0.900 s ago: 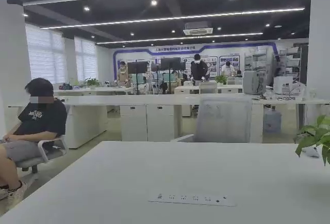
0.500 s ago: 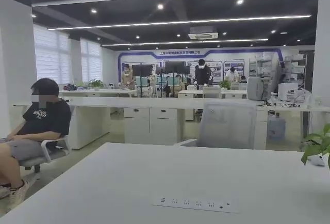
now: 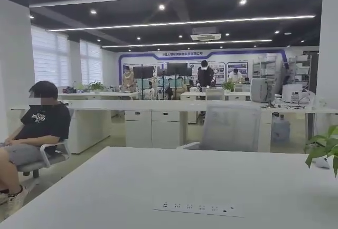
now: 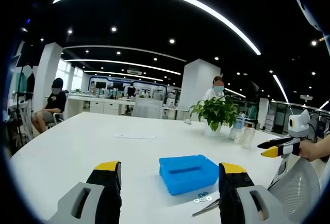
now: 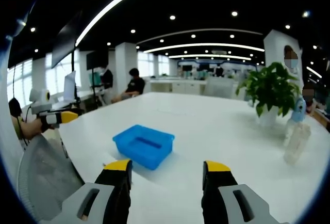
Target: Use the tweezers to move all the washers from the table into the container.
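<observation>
Tweezers first, then the washers

Both grippers are empty, each with its jaws standing wide apart. In its own view the left gripper (image 4: 170, 170) is low over the white table (image 4: 77, 152). The tweezers (image 4: 206, 209) lie flat just beside its right jaw, and I judge that picking them up is the step in hand.

Just past the tweezers is a small cluster of washers (image 4: 202, 198), close to the near corner of the blue container (image 4: 188, 172), which is open and looks empty.

The right gripper (image 5: 167, 165) looks at the same container (image 5: 143, 145) from the other side, a little apart from it. Farther off are a plant (image 5: 268, 87) and some bottles (image 5: 296, 141).

To do it well, I would approach the tweezers from above with the jaws across the two legs, near the middle of their length. The tips then remain free and point forward. The closing should be gentle, because thin metal on a smooth table slides away easily.

The washers are very near, so the gripper should come down without sweeping sideways.

The head view looks out across the table to a seated person (image 3: 39, 129); looking down at the work would help.
</observation>
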